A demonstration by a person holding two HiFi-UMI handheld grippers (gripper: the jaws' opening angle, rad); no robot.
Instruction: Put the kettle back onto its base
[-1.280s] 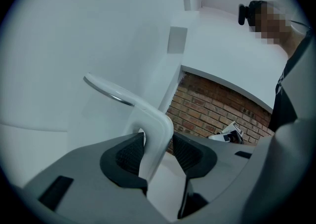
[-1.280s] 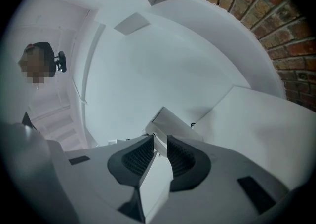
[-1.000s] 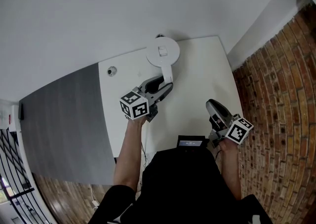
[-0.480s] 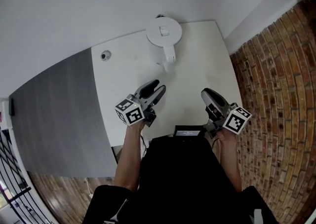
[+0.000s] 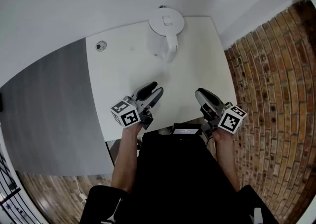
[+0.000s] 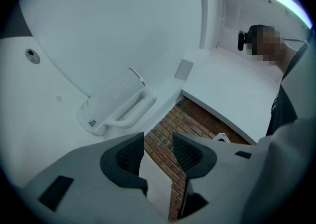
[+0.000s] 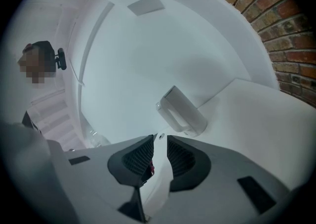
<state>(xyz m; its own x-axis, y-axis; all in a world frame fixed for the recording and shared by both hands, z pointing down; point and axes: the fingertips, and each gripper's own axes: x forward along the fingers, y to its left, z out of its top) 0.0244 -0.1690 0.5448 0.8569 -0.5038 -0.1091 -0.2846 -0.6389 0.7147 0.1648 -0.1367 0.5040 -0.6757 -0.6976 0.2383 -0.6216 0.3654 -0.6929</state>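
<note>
Kettle: the kettle point(image 5: 167, 22) is seen from above at the far edge of the table point(image 5: 123, 75), close to the white wall, with its handle point(image 5: 171, 49) turned toward the person. In the left gripper view it is shown pale and small point(image 6: 112, 103), upright, handle outward.

Base: not made out in any view. From above the underside is covered by the kettle's own body. In both gripper views the foot of the kettle is white on white, so whether it is seated on a base cannot be told.

Left gripper: the left gripper point(image 5: 153, 89) is held over the near part of the table, well apart from the kettle. Its jaws are seen spread with a clear gap, and nothing is held between them.

Right gripper: the right gripper point(image 5: 200, 93) is held near the table's near right part, also well apart from the kettle. Its jaws are parted by a narrower gap, and nothing is gripped. A red speck point(image 7: 151, 169) is noted on one inner face; what it is cannot be told.

Table hole: a small round grommet point(image 5: 100, 46) is set near the far left corner.

Black object: a dark flat item point(image 5: 186, 130) lies at the near edge, partly cut off by the person's torso; not identified.

Surroundings: a brick wall point(image 5: 266, 80) is seen to the right.
</note>
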